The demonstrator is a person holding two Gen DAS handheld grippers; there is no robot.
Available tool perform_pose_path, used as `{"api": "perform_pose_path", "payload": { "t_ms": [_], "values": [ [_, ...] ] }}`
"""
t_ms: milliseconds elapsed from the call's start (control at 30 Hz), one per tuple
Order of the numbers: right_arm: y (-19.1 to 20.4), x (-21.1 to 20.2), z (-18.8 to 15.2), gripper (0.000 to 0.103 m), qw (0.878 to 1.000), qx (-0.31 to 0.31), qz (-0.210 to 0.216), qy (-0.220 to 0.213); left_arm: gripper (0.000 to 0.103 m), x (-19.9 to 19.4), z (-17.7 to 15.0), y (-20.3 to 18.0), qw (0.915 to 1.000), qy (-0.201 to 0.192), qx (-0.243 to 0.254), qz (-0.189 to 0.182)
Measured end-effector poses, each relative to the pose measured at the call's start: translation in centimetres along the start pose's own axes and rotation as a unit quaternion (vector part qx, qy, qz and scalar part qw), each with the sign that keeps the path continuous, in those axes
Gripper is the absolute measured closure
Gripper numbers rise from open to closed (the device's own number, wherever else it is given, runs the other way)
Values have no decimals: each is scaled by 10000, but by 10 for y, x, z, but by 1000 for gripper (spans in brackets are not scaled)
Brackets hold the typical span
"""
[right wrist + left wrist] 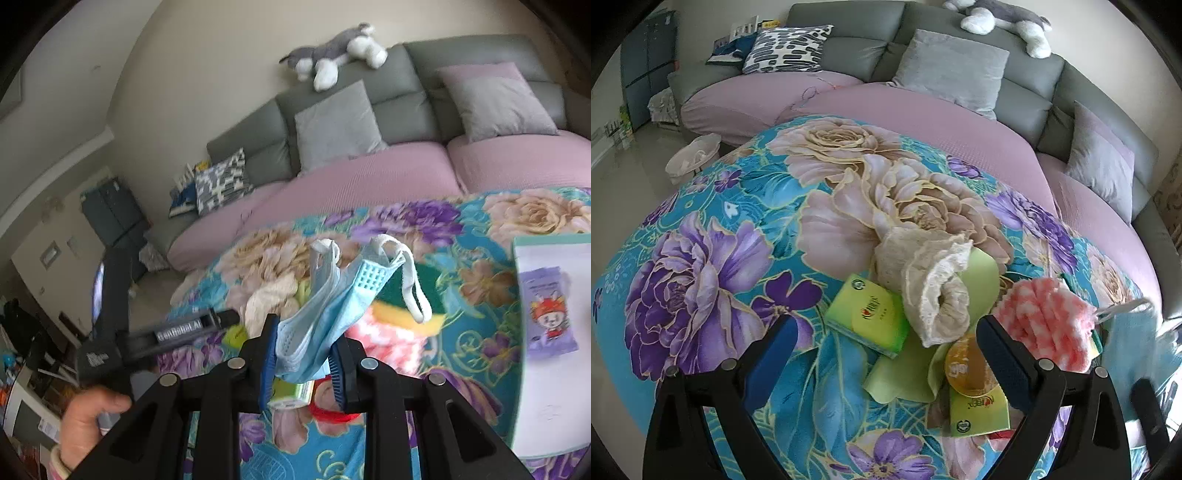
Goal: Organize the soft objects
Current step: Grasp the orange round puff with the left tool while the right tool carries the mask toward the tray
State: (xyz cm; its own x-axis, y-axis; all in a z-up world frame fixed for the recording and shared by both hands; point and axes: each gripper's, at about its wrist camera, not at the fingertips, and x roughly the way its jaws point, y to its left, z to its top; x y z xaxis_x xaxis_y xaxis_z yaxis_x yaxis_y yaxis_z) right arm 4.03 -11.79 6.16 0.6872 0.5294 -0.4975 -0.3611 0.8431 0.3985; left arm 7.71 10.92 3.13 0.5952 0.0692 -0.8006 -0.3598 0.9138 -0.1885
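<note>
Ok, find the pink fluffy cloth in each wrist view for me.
Left wrist: pink fluffy cloth lower right, beside the open left gripper.
Right wrist: pink fluffy cloth centre, behind the blue face mask clamped in the right gripper.
Shared landmark: plush husky atop the sofa back.

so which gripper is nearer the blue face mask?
Right. The right gripper is shut on the blue face mask; the left gripper hangs open over the rolled cream cloth, beside it.

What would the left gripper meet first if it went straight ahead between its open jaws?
Probably the rolled beige lace cloth, which lies on the pale green cloth directly ahead of the left gripper; depth is uncertain.
</note>
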Motion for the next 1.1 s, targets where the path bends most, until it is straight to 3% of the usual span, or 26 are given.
{"api": "perform_pose_path", "payload": {
  "t_ms": [167, 467, 533, 733, 833, 1100],
  "values": [
    [-21, -23, 10, 76, 9981, 73, -515, -335, 6, -2, -2, -14, 9997, -34, 236, -103],
    [-75, -50, 14, 76, 9874, 577, -1373, -540, 9, 6, -13, -49, 9953, 88, 914, -324],
    [-84, -54, 15, 76, 9857, 689, -1438, -551, 21, 8, -15, -56, 9936, 148, 1035, -434],
    [-91, -53, 20, 76, 9849, 718, -1494, -508, 28, 17, -21, -65, 9899, 332, 1198, -675],
    [-89, -53, 18, 76, 9854, 663, -1491, -480, 42, 26, -22, -62, 9894, 549, 1083, -796],
    [-88, -51, 14, 76, 9854, 663, -1512, -416, 42, 40, -25, -57, 9884, 805, 901, -915]
  ]
}}
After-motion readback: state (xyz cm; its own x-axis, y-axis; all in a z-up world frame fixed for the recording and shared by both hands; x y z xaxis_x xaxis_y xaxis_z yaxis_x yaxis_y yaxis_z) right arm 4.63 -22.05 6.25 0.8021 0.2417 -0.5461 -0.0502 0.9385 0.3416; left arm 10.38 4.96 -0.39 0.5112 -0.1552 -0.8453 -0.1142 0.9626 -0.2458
